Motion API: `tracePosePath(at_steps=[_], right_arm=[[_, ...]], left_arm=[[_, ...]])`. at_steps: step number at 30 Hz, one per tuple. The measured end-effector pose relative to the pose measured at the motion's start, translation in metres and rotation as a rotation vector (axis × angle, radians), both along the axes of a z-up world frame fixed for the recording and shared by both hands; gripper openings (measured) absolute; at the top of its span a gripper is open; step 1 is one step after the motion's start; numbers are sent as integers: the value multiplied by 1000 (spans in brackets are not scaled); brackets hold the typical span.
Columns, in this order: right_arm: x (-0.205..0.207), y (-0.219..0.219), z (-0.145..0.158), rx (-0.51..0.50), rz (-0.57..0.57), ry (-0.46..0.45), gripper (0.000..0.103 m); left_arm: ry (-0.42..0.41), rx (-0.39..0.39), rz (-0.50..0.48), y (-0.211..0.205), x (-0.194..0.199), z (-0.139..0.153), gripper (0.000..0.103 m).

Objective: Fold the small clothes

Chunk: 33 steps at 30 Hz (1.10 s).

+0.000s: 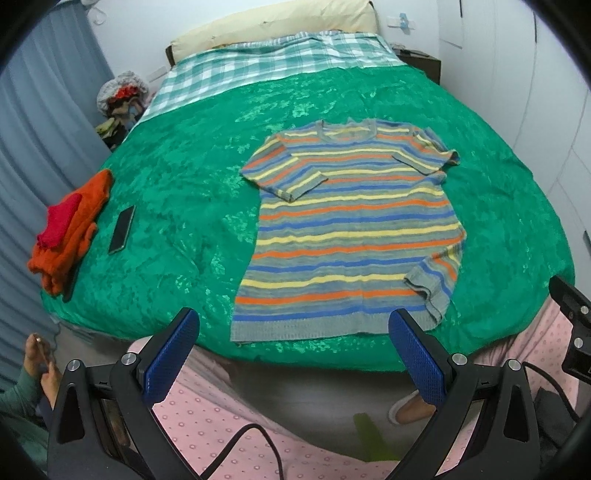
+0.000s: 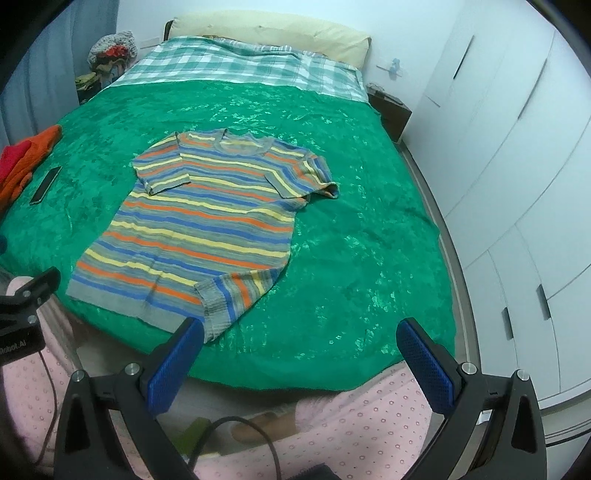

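A small striped knit shirt [image 1: 351, 229] [image 2: 199, 229] lies flat on the green bedspread [image 1: 192, 177] [image 2: 351, 240], collar away from me and hem near the bed's front edge. Its left sleeve is folded in over the chest. The bottom right corner of the hem is turned up over the body. My left gripper [image 1: 293, 332] hangs open just in front of the hem, holding nothing. My right gripper [image 2: 301, 341] is open too, above the bed edge to the right of the turned-up corner. Neither gripper touches the shirt.
A pile of orange and red clothes [image 1: 68, 232] [image 2: 22, 162] and a dark phone [image 1: 122, 229] [image 2: 46, 184] lie at the bed's left side. A plaid sheet [image 1: 266, 70] and pillow [image 1: 280, 26] are at the head. White wardrobe doors [image 2: 517, 155] stand to the right.
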State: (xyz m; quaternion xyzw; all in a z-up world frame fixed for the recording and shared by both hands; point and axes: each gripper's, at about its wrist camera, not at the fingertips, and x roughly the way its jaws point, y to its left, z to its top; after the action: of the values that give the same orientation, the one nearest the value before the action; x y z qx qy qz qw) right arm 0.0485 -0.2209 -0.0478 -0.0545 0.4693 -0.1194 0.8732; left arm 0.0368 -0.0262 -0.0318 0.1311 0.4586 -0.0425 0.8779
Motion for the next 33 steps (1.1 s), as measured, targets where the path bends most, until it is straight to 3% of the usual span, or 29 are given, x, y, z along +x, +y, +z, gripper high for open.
tracePosePath(at_steps=[27,30,33], right_arm=[[1,-3,-5,19,8,16,103],[21,-8,-31,44,176,58,103],[58,-14,-87,29,248,216,103]], left_arm=[[11,28,-2,4,3,-8,103],[18,21,71,30,12,-14,103],[52,-7,157,64,21,-27,102]])
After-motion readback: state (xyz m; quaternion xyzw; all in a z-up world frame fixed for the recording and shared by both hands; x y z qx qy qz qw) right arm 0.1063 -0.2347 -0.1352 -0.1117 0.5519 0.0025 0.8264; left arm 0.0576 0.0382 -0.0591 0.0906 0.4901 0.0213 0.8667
